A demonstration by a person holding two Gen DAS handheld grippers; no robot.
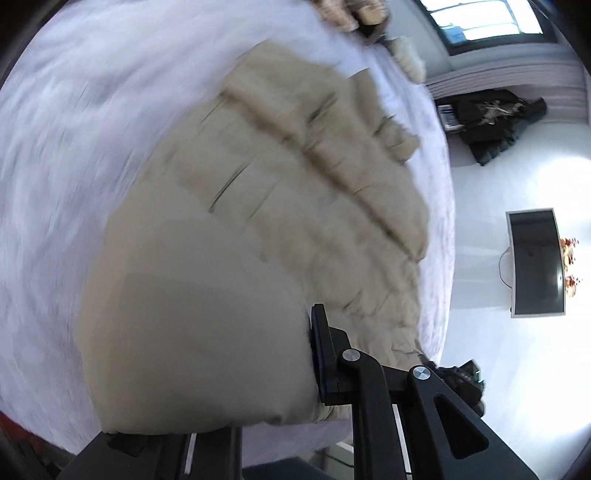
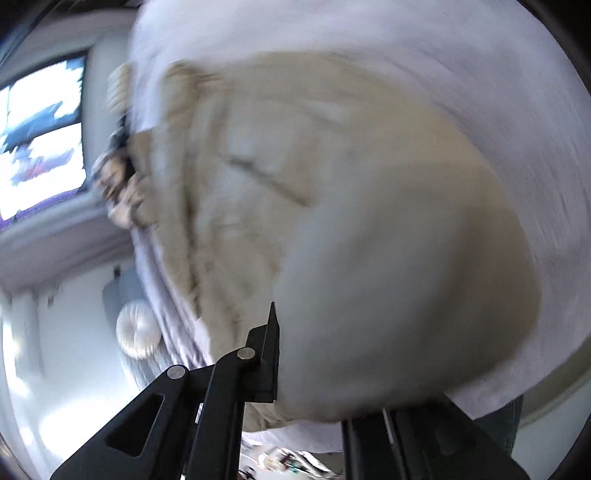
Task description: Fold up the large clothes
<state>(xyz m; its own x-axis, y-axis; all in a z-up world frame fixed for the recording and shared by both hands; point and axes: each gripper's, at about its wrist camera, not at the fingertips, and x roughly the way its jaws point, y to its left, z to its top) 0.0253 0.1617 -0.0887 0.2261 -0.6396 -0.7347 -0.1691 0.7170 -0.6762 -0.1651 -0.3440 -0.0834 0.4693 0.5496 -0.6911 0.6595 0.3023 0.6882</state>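
Note:
A beige quilted puffer jacket [image 1: 280, 206] lies across a bed with a pale lilac sheet [image 1: 74, 147]. My left gripper [image 1: 236, 369] is shut on a puffy part of the jacket; only its right finger [image 1: 325, 354] shows, the other is hidden under the fabric. In the right wrist view the same jacket [image 2: 332, 221] fills the frame. My right gripper [image 2: 332, 354] is shut on another bulging part of it; its left finger [image 2: 269, 354] shows, the right one is covered. Both views are motion-blurred.
The bed edge [image 1: 443, 221] runs beside white floor. A wall television [image 1: 535, 262], dark clothes on the floor [image 1: 495, 122] and a window [image 1: 487, 18] show at right. A round white cushion [image 2: 138, 332] and other garments [image 2: 118, 184] lie near the bed's edge.

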